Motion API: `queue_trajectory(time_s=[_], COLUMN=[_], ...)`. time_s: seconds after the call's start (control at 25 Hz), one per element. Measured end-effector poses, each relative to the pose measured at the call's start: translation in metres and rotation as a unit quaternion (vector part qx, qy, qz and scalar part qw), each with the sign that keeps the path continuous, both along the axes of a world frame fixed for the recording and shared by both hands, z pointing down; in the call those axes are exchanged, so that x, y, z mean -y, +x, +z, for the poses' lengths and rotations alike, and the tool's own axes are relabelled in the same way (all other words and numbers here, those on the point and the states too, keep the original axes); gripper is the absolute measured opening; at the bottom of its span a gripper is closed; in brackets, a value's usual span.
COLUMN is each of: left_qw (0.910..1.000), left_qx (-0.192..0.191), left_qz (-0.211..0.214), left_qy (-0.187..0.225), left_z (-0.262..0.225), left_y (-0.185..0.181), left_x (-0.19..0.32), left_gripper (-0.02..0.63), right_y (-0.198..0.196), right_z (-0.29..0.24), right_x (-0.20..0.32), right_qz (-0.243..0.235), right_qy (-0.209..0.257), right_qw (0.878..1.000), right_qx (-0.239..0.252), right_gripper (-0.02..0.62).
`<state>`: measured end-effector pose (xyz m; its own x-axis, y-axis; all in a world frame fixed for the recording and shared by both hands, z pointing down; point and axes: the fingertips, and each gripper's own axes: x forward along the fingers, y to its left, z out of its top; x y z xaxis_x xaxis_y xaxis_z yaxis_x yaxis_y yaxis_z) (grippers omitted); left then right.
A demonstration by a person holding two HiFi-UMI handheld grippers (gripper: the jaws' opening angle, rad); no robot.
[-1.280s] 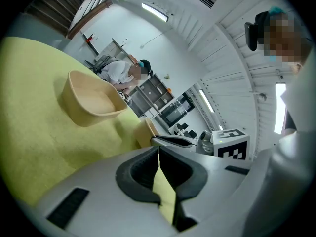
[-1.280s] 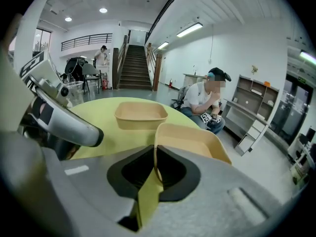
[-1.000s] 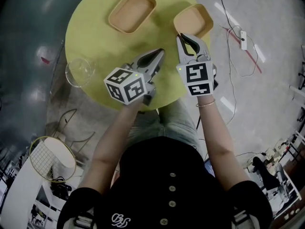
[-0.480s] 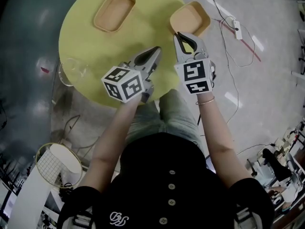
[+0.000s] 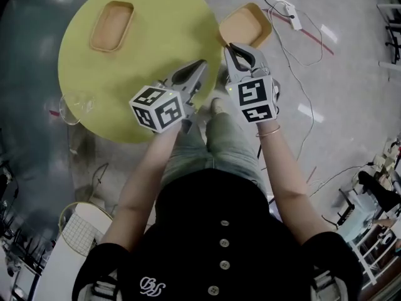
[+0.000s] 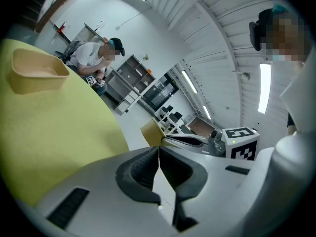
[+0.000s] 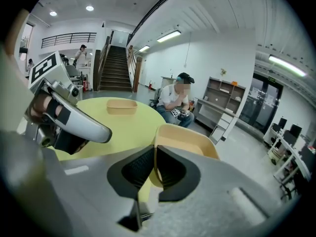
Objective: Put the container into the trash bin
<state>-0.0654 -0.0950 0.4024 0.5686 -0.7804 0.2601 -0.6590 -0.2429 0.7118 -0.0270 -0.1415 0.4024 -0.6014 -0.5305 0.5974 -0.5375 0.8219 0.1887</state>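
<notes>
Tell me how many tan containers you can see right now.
2. One tan container sits on the yellow table, far left. The second container is pinched at its rim by the right claw, beyond the table's edge. None looks hidden.

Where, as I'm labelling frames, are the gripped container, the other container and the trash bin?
gripped container (image 5: 245, 25), head view, its inner floor.
other container (image 5: 111, 26), head view, its inner floor.
trash bin (image 5: 74, 238), head view, its wire mesh wall.

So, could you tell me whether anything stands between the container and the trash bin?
Yes: the right tongs hold the container beside the table, and the person's legs lie between it and the trash bin.
</notes>
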Motion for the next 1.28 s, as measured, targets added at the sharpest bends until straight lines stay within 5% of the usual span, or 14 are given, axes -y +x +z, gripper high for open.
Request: queue_trajectory(time_s=[0.64, 1.28], left_qw=[0.9959, 0.9905], left_qx=[0.012, 0.018], left_qz=[0.090, 0.132], left_qy=[-0.006, -0.037], left_z=[-0.003, 0.039], left_y=[0.111, 0.163], left_x=[0.014, 0.010], left_gripper=[0.017, 0.017], right_y=[0.145, 0.202], right_z=[0.005, 0.059], right_x=[-0.009, -0.034], right_qz=[0.110, 0.158], right_qy=[-0.015, -0.079], right_qw=[0.994, 0.984], right_qx=[0.009, 0.030], right_gripper=[0.018, 0.018])
